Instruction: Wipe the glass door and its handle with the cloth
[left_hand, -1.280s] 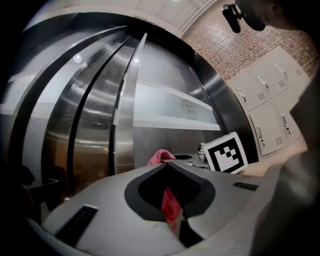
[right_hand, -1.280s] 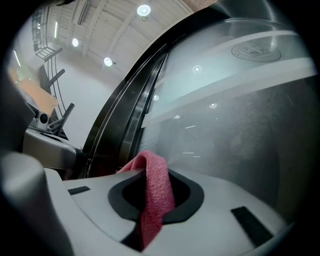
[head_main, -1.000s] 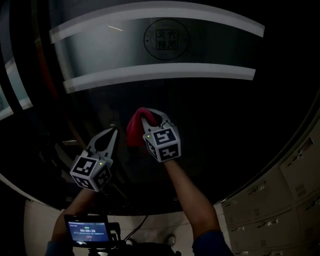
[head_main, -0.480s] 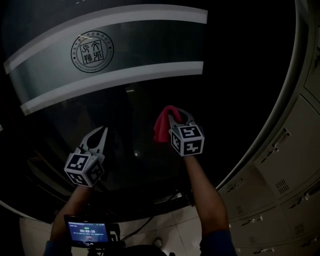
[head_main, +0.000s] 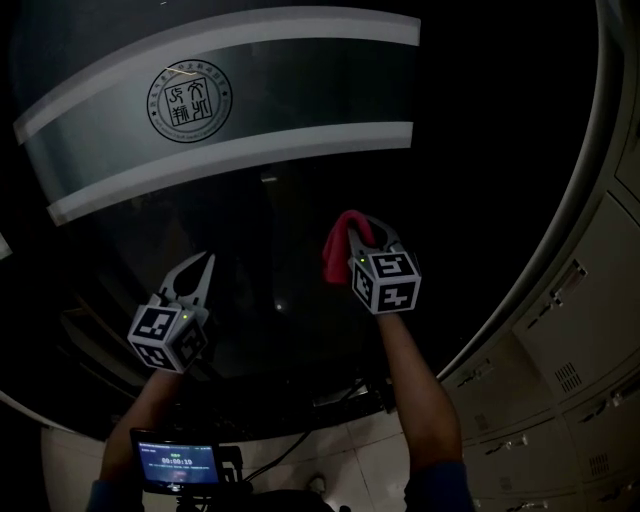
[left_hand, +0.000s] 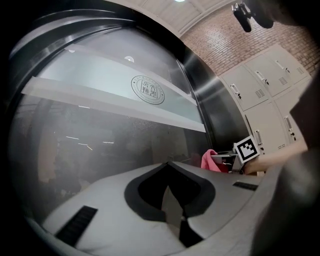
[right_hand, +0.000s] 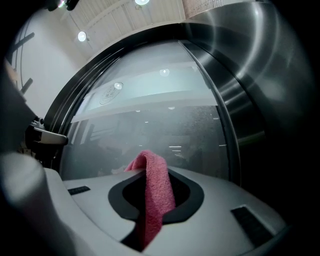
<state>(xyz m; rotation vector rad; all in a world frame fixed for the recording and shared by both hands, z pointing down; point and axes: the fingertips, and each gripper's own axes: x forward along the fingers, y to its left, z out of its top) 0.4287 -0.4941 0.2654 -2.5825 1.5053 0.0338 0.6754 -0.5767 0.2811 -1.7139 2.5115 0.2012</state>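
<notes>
Right gripper view: the right gripper (right_hand: 148, 167) is clenched on the pink cloth (right_hand: 155, 195). The cloth runs up through the gap between the jaws and folds over their tips toward the left. Beyond the tips lies the glass door (right_hand: 150, 110), with a pale frosted band across it above the jaws. We cannot tell whether the cloth touches the glass.

Left gripper view: the left gripper (left_hand: 168, 165) has its jaws closed tip to tip, with nothing between them. The door glass is ahead of the tips, and a round emblem (left_hand: 147, 90) sits on the frosted band above them. To the right of the jaws we see the cloth bunched at the other gripper, and grey lockers (left_hand: 260, 90) beyond it.

Head view: both grippers point up at the dark glass. The left one is lower and well apart from the right one. The cloth hangs on the left side of the right gripper's jaws. A small lit screen (head_main: 178, 462) sits below the left forearm.
</notes>
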